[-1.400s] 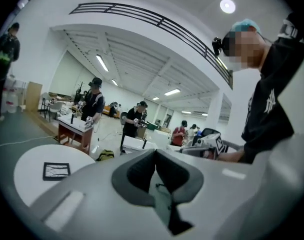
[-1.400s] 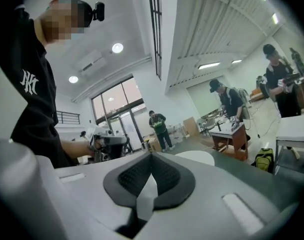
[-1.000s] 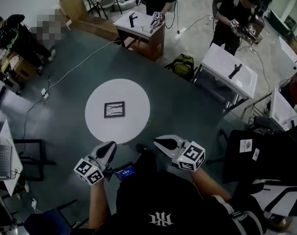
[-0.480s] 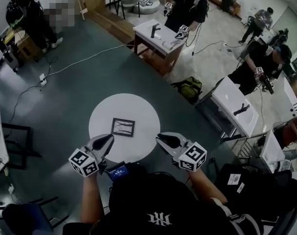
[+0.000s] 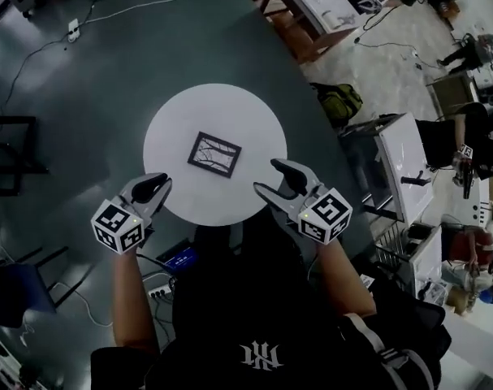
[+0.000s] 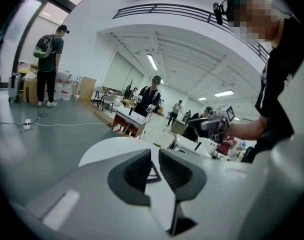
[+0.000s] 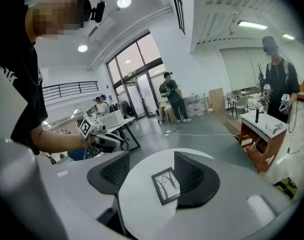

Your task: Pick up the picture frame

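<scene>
A small dark picture frame with a branch drawing lies flat near the middle of a round white table. In the right gripper view the picture frame shows on the table beyond the jaws. My left gripper hovers over the table's near left edge, its jaws opening a little with nothing between them. My right gripper hovers over the near right edge, its jaws opening wide and empty. Both stand short of the frame. In the left gripper view only a corner of the frame peeks between the jaws.
The table stands on a dark grey floor. A green bag and white work tables stand to the right, with other people farther off. A dark chair is at the left. Cables and a power strip lie by my feet.
Both grippers have come forward to the table's near edge as the person stepped closer. Both sets of jaws went from shut to parted, the right one wider.
</scene>
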### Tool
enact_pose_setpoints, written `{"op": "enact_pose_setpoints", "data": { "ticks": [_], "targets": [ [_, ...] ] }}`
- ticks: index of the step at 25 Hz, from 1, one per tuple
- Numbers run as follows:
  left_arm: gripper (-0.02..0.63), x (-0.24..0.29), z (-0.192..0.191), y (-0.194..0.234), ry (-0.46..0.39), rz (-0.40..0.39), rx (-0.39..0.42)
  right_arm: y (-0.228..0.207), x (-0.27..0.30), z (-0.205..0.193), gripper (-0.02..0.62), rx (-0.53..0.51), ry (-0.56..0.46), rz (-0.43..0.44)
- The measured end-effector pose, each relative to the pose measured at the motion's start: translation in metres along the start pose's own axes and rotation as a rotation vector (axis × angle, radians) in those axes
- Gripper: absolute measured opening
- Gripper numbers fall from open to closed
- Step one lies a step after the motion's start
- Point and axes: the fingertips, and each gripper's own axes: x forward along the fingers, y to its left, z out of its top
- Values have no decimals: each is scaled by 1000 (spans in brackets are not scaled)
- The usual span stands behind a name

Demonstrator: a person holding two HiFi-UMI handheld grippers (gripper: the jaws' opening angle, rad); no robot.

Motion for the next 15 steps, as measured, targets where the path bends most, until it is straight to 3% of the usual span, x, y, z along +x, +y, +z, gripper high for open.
{"op": "enact_pose_setpoints", "data": {
  "ticks": [3, 9, 13, 15],
  "targets": [
    [77, 12, -15, 21, 34, 15, 1, -17, 31, -23, 338, 6, 70, 52],
    [118, 66, -49, 49, 109, 35, 9, -59, 84, -69, 379, 35, 145, 119],
    [122, 98, -85, 59, 164, 56, -41, -83, 114, -103, 370, 69, 183, 135],
    [128, 112, -103, 65, 166, 77, -118, -95, 126, -119, 362, 79, 212, 150]
  ]
}}
